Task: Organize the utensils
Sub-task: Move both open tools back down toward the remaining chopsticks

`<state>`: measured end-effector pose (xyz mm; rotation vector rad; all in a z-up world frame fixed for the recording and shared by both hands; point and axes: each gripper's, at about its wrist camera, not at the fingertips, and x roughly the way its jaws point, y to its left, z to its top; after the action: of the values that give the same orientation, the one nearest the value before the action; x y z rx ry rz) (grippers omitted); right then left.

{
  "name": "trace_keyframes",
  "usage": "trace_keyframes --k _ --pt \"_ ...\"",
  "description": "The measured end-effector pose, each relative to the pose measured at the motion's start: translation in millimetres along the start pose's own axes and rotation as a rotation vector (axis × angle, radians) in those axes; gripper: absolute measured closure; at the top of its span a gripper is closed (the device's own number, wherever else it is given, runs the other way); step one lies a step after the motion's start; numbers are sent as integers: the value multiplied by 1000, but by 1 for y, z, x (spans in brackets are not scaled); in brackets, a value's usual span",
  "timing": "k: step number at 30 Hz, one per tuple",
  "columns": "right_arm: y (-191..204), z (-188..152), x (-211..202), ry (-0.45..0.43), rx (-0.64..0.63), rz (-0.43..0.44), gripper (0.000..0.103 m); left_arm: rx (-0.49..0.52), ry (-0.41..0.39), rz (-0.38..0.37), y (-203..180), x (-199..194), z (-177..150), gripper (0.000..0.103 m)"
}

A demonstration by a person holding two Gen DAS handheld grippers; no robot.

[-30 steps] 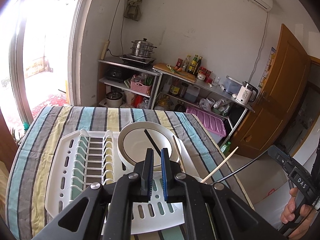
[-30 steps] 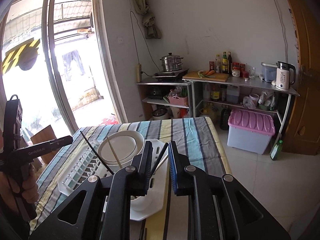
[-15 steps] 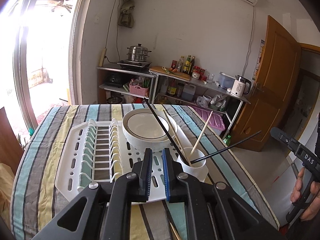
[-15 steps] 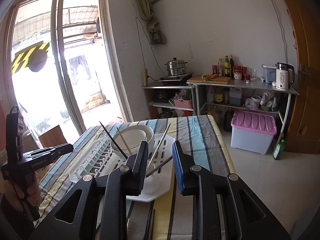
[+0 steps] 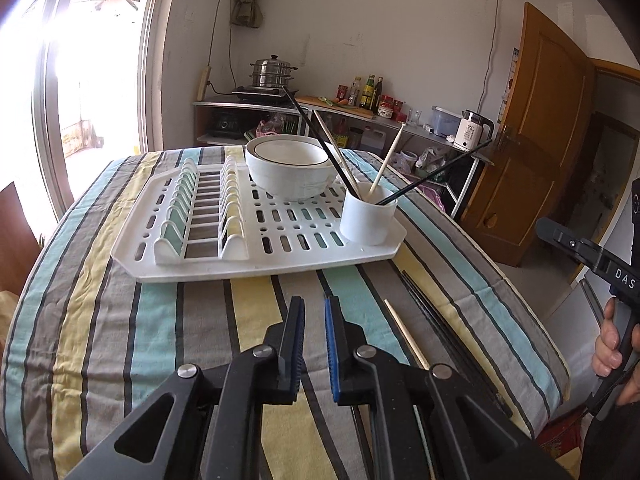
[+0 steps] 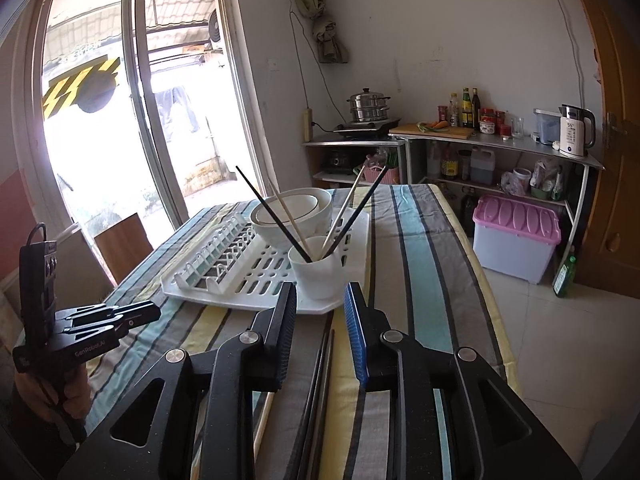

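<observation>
Two handheld grippers are over a table covered by a striped tablecloth [image 5: 192,320] in teal, yellow and grey. On the cloth sits a white plastic dish-drying rack [image 5: 256,256], its slotted plate section toward the window side. A white bowl [image 5: 290,172] with a dark rim line stands on the far part of the rack, with a second bowl nested inside it. A white cylindrical utensil cup [image 5: 366,220] occupies the rack's near right corner; it contains four chopsticks, two black [image 5: 320,138] and two pale wooden [image 5: 386,160], all leaning outward in different directions. Loose on the cloth, beside the rack's right end and apart from it, lie a pair of black chopsticks [image 5: 436,320], close together and roughly parallel, and one pale wooden chopstick [image 5: 406,338] just beside them on the left. Left gripper [image 5: 314,344]: fingers nearly pressed together with only a narrow slit between the pads, nothing between them, above bare cloth to the left of the loose chopsticks. Right gripper [image 6: 320,332]: fingers parted, nothing pinched; in the right wrist view the black pair runs along the cloth below the gap between its fingers. A hand [image 5: 610,344] grips that tool's handle at the frame edge.
</observation>
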<state>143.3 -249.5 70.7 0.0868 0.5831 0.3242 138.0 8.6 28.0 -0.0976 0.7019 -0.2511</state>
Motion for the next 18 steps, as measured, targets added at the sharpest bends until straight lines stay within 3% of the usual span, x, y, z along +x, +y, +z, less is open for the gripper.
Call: trace_keyframes --k 7,18 --pt "-1 -30 -4 56 26 -3 77 7 48 -9 -4 -1 -29 94" --pt "-5 -42 5 96 43 -8 77 16 111 -13 -8 17 -35 89"
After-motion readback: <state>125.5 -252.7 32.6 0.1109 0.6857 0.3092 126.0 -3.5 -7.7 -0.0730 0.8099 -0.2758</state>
